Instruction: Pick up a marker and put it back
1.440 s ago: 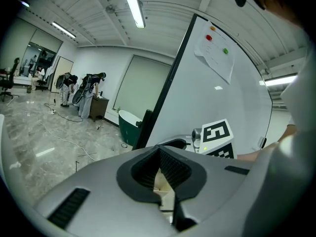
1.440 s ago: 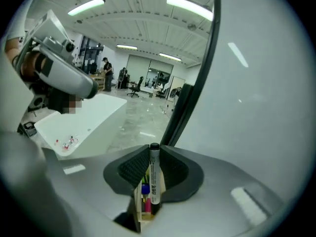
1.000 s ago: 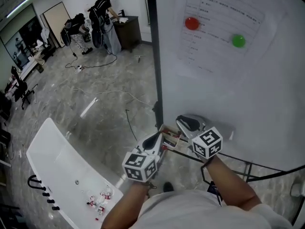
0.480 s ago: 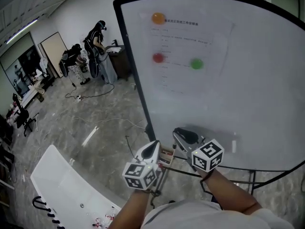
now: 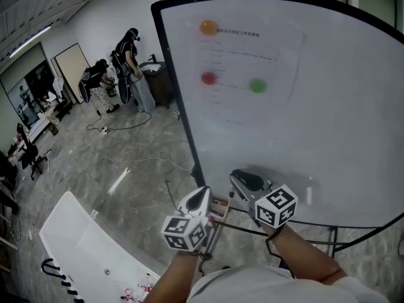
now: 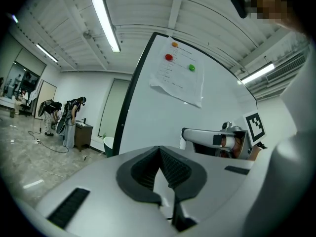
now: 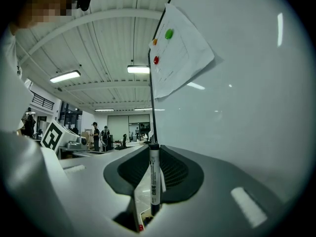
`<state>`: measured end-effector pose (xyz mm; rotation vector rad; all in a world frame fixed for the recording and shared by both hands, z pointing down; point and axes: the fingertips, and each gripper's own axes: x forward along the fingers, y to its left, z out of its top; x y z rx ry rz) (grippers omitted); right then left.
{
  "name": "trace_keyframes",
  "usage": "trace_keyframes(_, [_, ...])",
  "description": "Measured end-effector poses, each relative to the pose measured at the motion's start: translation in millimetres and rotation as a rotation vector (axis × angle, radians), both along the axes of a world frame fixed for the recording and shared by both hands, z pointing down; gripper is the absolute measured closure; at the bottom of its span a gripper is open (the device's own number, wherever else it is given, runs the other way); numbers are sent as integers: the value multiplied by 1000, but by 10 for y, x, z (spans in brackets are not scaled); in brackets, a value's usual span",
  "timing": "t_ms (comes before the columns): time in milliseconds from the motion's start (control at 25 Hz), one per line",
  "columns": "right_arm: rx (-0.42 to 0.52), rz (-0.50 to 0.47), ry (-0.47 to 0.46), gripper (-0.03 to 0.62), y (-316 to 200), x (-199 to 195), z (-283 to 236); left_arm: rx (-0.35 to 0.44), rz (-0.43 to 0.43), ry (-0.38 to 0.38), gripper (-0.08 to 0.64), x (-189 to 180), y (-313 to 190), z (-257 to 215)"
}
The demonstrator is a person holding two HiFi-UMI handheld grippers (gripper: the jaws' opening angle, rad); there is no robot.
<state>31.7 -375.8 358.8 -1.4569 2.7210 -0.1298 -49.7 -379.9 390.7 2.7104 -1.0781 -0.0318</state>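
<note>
- Marker (image 7: 154, 179) stands upright between the pads of the right tool (image 7: 154, 154), which is clamped on its barrel; a grip across the barrel stops it tipping while it is carried.
- Right tool sits close to the whiteboard (image 5: 328, 118) near its lower edge, just above a small holder (image 5: 219, 206) by the lower left corner (likely where the marker belongs, though its contents are too small to read).
- Left tool (image 5: 202, 193) is closed with nothing between its pads. It is held just beside the right one, apparently idle and clear of the board.
- Paper sheet (image 5: 252, 62) hangs high on the whiteboard, with an orange magnet (image 5: 208, 26) at its top edge, well apart from both tools.
- Judgement: the pick-up looks done, and the return to the holder remains.
</note>
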Motion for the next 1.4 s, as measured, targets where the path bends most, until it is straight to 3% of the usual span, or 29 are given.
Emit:
trace_keyframes(640, [-49, -21, 17, 528, -125, -198, 238, -25, -7, 19, 558, -220, -72, 87])
trace_keyframes(880, [-102, -32, 16, 528, -211, -321, 658, -60, 15, 17, 558, -300, -99, 260])
trace_keyframes(1120, [-196, -44, -46, 528, -394, -372, 1599, -115, 38, -5, 558, -366, -253, 840])
trace_keyframes(1400, [-247, -25, -80, 528, -422, -346, 1986, -173, 69, -39, 558, -334, -241, 1006])
